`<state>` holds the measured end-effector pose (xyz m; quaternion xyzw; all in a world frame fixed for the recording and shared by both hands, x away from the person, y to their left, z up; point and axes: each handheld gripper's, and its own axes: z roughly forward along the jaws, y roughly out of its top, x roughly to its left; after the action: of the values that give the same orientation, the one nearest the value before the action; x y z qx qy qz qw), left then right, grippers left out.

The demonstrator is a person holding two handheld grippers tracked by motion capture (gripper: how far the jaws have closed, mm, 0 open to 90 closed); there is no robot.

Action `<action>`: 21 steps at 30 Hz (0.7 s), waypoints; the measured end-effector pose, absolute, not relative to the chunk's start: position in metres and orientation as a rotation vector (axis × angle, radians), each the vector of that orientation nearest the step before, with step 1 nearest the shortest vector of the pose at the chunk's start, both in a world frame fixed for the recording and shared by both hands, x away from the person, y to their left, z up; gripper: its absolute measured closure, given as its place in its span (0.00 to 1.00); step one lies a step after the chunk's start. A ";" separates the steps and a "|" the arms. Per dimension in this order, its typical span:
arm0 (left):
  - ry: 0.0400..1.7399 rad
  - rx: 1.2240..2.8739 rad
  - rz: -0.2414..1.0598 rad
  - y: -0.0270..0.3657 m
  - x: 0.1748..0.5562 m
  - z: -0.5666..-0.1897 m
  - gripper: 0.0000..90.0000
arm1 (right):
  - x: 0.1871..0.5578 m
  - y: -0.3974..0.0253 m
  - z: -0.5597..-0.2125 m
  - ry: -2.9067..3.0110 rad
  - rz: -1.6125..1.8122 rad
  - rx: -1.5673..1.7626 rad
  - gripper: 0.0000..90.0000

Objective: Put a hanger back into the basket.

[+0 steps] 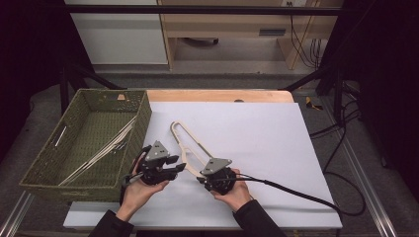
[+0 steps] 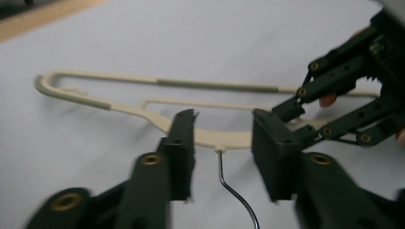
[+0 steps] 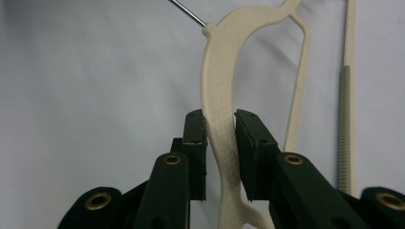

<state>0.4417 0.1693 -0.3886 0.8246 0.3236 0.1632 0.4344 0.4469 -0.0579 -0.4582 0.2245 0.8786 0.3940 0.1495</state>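
A green woven basket (image 1: 47,163) sits at the table's (image 1: 276,148) left edge. Near the front edge lies a cream plastic hanger (image 1: 187,143). The right gripper (image 3: 220,125) pinches its shoulder between narrow jaws. The left gripper (image 2: 223,136) is spread wide, straddling the neck; its view shows the wire hook (image 2: 234,188).

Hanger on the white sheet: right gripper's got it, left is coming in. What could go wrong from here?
1. The right gripper pinches the cream hanger on one narrow arm, well off its middle; lifted from there it may swing or twist between the jaws.
2. The left gripper is open astride the wire hook; closing could catch the thin wire instead of the plastic.
3. The green basket already holds hangers; the hook might snag them or the woven wall.
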 end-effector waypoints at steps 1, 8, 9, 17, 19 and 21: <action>0.796 2.022 0.408 0.172 0.440 -0.385 0.54 | 0.446 -0.059 -0.456 2.522 1.131 0.648 0.84; 0.738 1.895 0.412 0.193 0.433 -0.364 0.23 | 0.445 -0.069 -0.440 2.458 1.137 0.657 0.88; 0.742 1.889 0.419 0.195 0.433 -0.363 0.20 | 0.446 -0.071 -0.438 2.452 1.136 0.662 0.88; 0.792 1.892 0.403 0.200 0.437 -0.366 0.09 | 0.449 -0.086 -0.427 2.386 1.134 0.715 0.91; 0.796 1.906 0.394 0.198 0.439 -0.369 0.09 | 0.450 -0.090 -0.424 2.362 1.132 0.737 0.92; 0.798 1.913 0.389 0.197 0.440 -0.371 0.09 | 0.451 -0.095 -0.421 2.337 1.137 0.766 0.93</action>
<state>0.4396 0.1972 -0.3708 0.7888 0.3291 0.1605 0.4937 0.4513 -0.0948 -0.4212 0.2761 0.8425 0.4100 0.2143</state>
